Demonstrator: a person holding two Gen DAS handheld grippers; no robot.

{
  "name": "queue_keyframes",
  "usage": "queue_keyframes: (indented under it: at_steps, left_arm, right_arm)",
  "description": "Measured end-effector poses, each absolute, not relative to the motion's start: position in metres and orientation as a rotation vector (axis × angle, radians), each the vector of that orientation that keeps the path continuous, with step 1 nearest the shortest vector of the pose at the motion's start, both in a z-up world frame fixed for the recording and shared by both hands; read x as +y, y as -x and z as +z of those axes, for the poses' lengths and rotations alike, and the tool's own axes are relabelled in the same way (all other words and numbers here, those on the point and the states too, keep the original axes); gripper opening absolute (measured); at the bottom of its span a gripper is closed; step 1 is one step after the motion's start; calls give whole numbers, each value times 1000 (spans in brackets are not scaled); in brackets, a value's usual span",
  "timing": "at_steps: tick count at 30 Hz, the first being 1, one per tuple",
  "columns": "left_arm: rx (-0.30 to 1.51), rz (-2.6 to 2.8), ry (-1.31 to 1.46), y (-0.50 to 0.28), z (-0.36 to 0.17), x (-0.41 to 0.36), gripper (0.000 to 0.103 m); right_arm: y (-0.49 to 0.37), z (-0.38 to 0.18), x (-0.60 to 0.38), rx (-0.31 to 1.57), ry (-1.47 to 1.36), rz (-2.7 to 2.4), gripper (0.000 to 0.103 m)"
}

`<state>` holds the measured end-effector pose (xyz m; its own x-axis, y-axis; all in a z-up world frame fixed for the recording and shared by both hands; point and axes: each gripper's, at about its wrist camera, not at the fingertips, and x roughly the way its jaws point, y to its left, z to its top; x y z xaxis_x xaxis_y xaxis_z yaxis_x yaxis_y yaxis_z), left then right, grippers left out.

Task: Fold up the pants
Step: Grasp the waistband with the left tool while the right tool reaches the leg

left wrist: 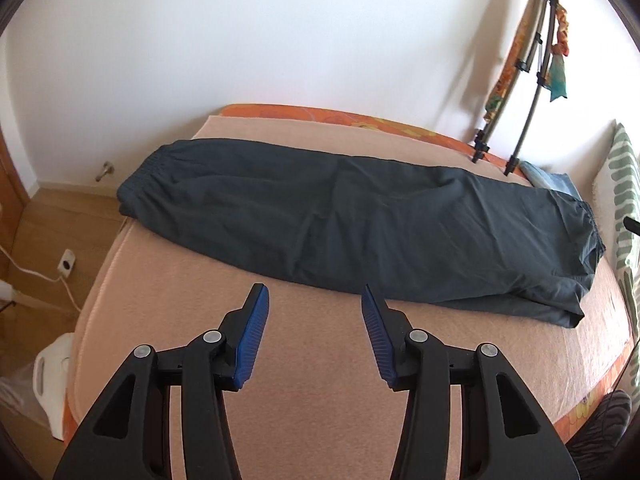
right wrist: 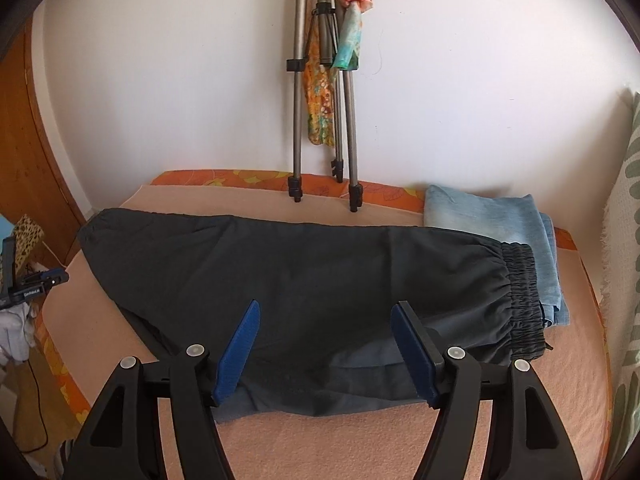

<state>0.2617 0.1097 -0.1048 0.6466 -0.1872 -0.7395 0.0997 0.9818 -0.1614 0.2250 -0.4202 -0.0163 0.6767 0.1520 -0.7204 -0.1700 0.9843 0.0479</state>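
Dark grey pants (left wrist: 360, 224) lie folded lengthwise across the pink blanket (left wrist: 312, 360) on the bed, leg ends at the left and elastic waistband (right wrist: 520, 300) at the right. My left gripper (left wrist: 315, 300) hovers open over bare blanket just in front of the pants' near edge, nothing between its blue pads (left wrist: 252, 340). In the right wrist view my right gripper (right wrist: 326, 312) is open above the pants (right wrist: 320, 280) near the waist end, blue pads (right wrist: 236, 352) wide apart and not touching cloth.
Folded light blue jeans (right wrist: 500, 216) lie behind the waistband. A tripod (right wrist: 320, 80) with colourful cloth leans on the white wall at the bed's far edge. A patterned pillow (left wrist: 624, 200) is at right. Wooden floor, cable and socket (left wrist: 66, 264) are at left.
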Motion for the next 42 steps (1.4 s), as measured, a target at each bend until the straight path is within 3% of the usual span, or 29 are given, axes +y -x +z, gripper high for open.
queue_keyframes:
  at_steps: [3,7,10,16,27,37,40,42]
  left_arm:
    - [856,-75,173,-280,-111,153,50]
    - [868,-8,362,-309,-119,207,63]
    - [874,29,484,-326,-127,236,65]
    - [885,71,574,-353,-146,255,65]
    - [927,140,721,-376,-176,286,65]
    - [886,130,974,-380,-204,303,65]
    - [853,137,1001,-380,-205,304,63]
    - [829,139,999,-379,-204,302,53]
  right_arm:
    - [-227,-28,-386,847,84,250,71]
    - [-230,-45,-344,898,152,329,71]
    - [-230,-56,-316,930,190,389,71]
    - [-230,-80,-272,983,254,468,68]
    - [-237,-129,-249,1127,309,511,53]
    - [-231,-134,-252,1135,309,502,52]
    - [-234,-131,-251,1124,307,493,52]
    - [-234,-128,-252,1119,305,488,52]
